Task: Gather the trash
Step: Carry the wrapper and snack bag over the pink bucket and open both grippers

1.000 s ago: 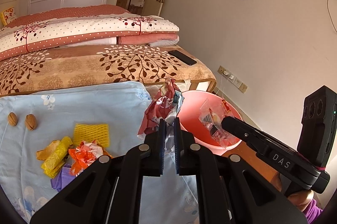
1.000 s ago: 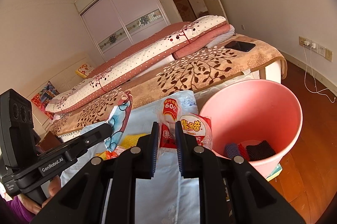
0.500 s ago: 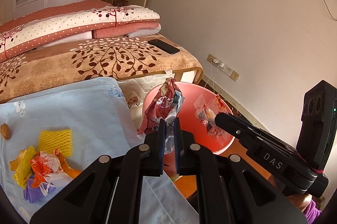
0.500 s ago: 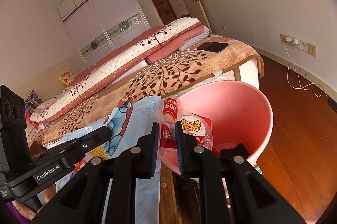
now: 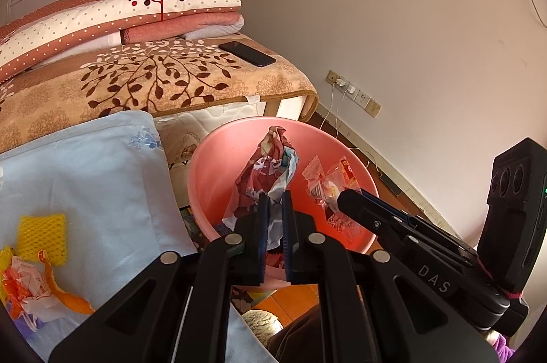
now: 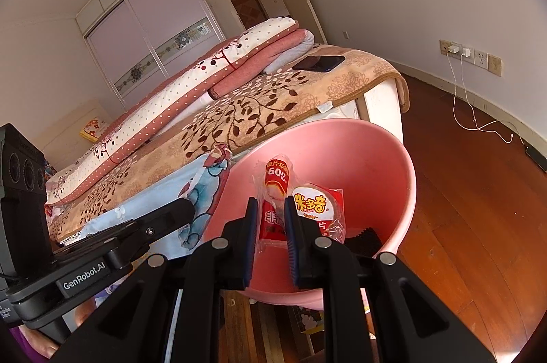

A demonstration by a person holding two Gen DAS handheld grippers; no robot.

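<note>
My left gripper (image 5: 274, 197) is shut on a crumpled red, white and blue wrapper (image 5: 270, 168) and holds it over the pink bucket (image 5: 212, 164). My right gripper (image 6: 270, 204) is shut on a clear and red snack wrapper (image 6: 301, 202) and holds it over the same pink bucket (image 6: 386, 164). The right gripper (image 5: 345, 197) with its wrapper (image 5: 326, 183) also shows in the left wrist view. The left gripper (image 6: 186, 207) with its wrapper (image 6: 205, 178) shows in the right wrist view. Dark trash (image 6: 364, 238) lies in the bucket's bottom.
More trash lies on the light blue cloth (image 5: 95, 178) at the left: a yellow foam net (image 5: 42, 236) and an orange and white wrapper (image 5: 30, 287). A bed with folded quilts (image 5: 119, 14) and a black phone (image 5: 246, 53) stands behind. Wooden floor (image 6: 478, 209) lies to the right.
Both grippers have moved right from over the blue cloth to over the pink bucket, each still holding its wrapper.
</note>
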